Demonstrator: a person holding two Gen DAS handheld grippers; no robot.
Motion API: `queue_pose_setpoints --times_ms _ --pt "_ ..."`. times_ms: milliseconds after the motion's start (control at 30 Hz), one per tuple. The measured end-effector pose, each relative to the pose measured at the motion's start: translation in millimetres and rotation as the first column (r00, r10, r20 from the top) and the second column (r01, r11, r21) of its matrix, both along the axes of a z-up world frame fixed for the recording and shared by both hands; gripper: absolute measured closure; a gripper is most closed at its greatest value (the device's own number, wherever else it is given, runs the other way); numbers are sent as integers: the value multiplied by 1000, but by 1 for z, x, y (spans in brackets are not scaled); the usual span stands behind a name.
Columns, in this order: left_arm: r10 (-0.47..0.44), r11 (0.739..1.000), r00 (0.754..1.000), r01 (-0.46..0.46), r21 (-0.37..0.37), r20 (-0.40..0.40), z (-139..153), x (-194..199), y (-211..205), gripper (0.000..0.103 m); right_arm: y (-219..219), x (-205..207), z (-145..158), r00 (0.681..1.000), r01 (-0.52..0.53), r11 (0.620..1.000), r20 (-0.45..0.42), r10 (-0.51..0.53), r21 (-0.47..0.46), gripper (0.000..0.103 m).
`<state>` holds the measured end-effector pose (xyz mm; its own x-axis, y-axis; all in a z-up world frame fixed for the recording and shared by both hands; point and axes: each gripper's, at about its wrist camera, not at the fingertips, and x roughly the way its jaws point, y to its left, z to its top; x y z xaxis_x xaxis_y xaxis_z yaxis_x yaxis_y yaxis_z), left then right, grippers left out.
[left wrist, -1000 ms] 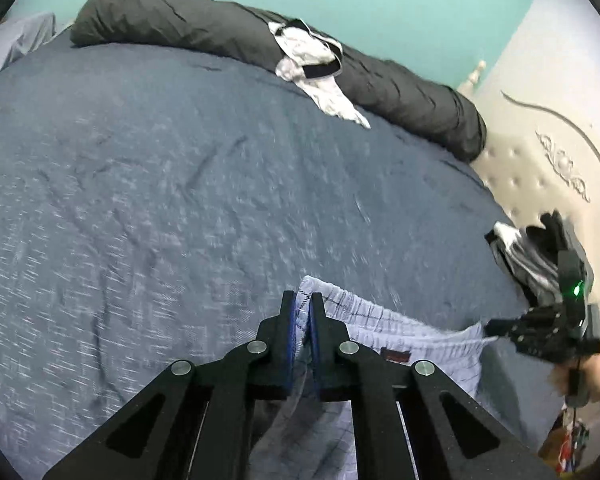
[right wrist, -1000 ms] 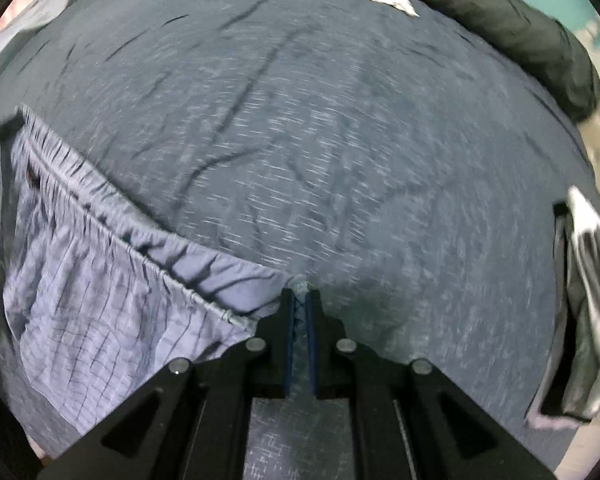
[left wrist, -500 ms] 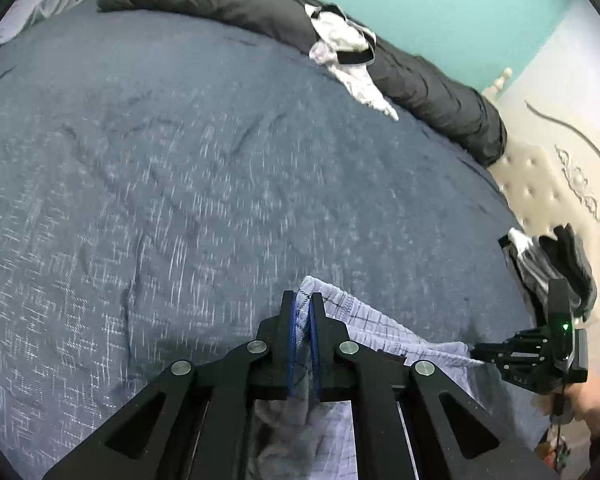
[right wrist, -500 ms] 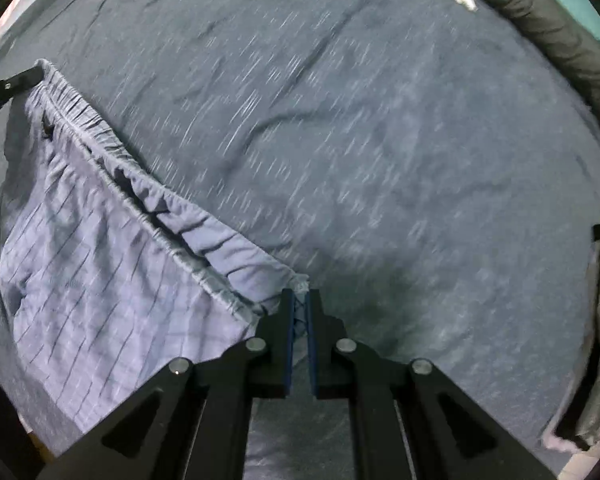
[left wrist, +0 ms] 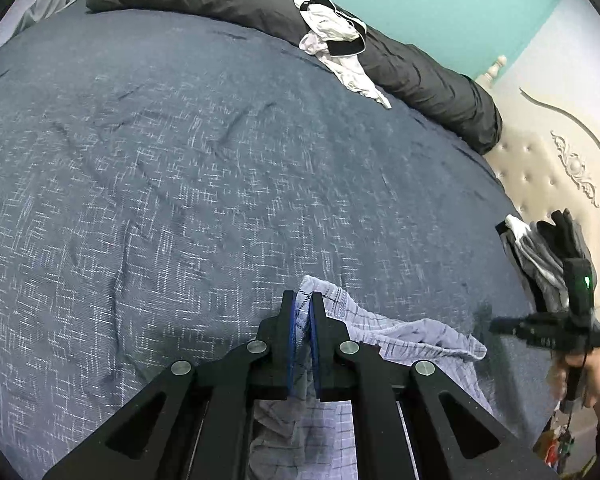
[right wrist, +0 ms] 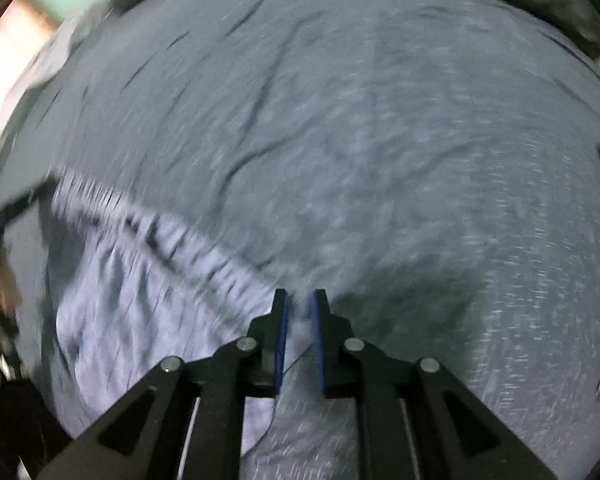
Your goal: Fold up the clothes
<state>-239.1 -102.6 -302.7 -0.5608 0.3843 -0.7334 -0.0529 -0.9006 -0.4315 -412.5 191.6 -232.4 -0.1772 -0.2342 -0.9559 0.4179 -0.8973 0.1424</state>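
Light blue checked shorts (left wrist: 400,336) with an elastic waistband lie at the near edge of the blue bedspread (left wrist: 180,160). My left gripper (left wrist: 303,300) is shut on one waistband corner. In the left wrist view my right gripper (left wrist: 500,326) hangs to the right of the shorts, apart from the slack waistband end. In the blurred right wrist view my right gripper (right wrist: 299,300) has its jaws parted, and the shorts (right wrist: 140,280) spread to its left.
A dark grey rolled duvet (left wrist: 380,56) lies along the far side with a white and black garment (left wrist: 336,40) on it. A pile of grey and black clothes (left wrist: 548,248) sits at the bed's right edge by the cream headboard (left wrist: 560,160).
My right gripper has opened and let go of its waistband corner, which has slackened onto the bed. My left gripper keeps its hold and has moved forward over the bed.
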Motion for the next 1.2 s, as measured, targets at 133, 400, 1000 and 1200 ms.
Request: queue_pose_setpoints --times_ms 133,400,1000,1200 --pt "-1 1000 1000 1 -3 -1 1 -2 2 97 -3 -7 -17 996 75 997 38 -75 -1 92" --pt "0 1000 1000 0 8 -1 2 0 1 97 -25 13 -28 996 48 999 78 -46 -16 92" --pt "-5 1000 1000 5 20 -8 5 3 2 96 -101 151 19 985 -125 989 108 133 -79 97" --pt "-4 1000 1000 4 23 -8 5 4 1 96 -85 154 51 996 89 987 3 -90 -136 97"
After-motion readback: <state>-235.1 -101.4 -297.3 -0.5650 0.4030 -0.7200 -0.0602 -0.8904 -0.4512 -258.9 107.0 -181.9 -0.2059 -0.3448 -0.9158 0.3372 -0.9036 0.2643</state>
